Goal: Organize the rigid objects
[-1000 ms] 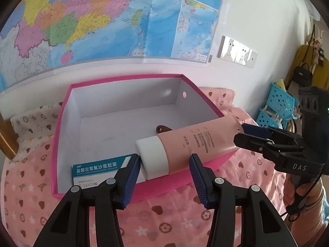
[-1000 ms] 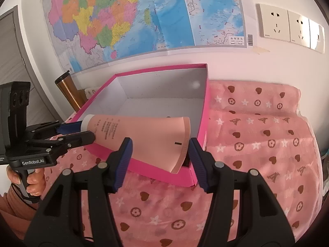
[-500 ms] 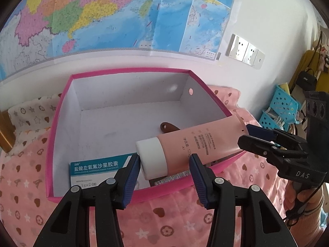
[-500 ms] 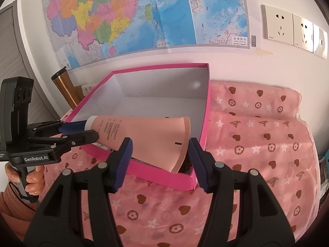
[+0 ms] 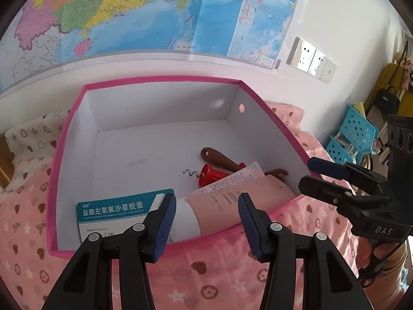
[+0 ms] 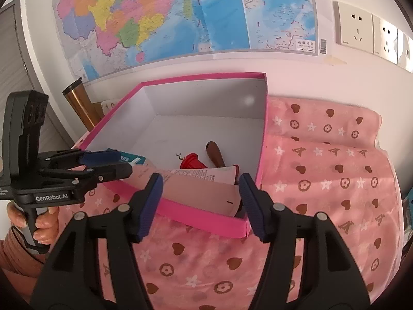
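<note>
Inside box [image 5: 273, 118]: tube [image 5: 232, 206] lying across corkscrew [image 5: 214, 174]
Left gripper [image 5: 206, 222]: opening, nothing held
Right gripper [image 6: 200, 201]: opening, nothing held
Risk: tube's tail leaning on wall, may shift

Bright, soft daylight fills both views. A pale glare spot sits on the box's inner wall [image 5: 218, 102]. Shadows are faint. Fisheye bending curves the wall map [image 6: 180, 13] (black vignette at corners); focus stays sharp.
</note>
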{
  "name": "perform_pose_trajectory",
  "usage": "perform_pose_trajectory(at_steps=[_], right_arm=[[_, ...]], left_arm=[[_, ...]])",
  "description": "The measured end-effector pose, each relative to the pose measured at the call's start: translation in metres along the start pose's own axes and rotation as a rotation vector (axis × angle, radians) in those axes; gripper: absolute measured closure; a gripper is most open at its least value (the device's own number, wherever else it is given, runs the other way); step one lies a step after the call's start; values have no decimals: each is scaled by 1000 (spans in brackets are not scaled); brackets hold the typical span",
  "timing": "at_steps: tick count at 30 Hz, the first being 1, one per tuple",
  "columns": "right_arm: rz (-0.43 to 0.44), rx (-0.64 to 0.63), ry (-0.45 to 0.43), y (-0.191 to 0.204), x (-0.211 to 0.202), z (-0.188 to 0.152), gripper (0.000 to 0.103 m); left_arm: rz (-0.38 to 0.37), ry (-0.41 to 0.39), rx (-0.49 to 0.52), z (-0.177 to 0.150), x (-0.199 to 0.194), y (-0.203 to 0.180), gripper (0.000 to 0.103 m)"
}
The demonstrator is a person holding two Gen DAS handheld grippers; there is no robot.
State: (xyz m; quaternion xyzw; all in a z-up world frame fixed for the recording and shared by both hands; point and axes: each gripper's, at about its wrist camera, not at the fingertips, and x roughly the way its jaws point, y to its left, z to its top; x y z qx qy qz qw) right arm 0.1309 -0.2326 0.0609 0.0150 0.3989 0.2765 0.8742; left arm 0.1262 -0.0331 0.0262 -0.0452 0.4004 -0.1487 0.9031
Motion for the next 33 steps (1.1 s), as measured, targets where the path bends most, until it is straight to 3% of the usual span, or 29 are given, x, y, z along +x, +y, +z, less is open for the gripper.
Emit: perform_pose_trajectory(at_steps=[6,12,16,26,33], right_arm=[[5,-6,-34,7,-13,-12,38],[-22,-86,-116,35,-32,-33,13],[-41,-106,-134,53,-34,-53,2],[-33,-75,-77,71,-22,-80,2],[-39,-88,-86,81,-25,-86,2]], left_arm=[[13,-78,20,-16,-22,-3,27],[64,-184,44,-41,-55,-9,0],[129,-212,49,-58,-67,-9,0],[186,-174,-23,-90,-74,4,0],[241,-171,3,-106,-76,-4,0]])
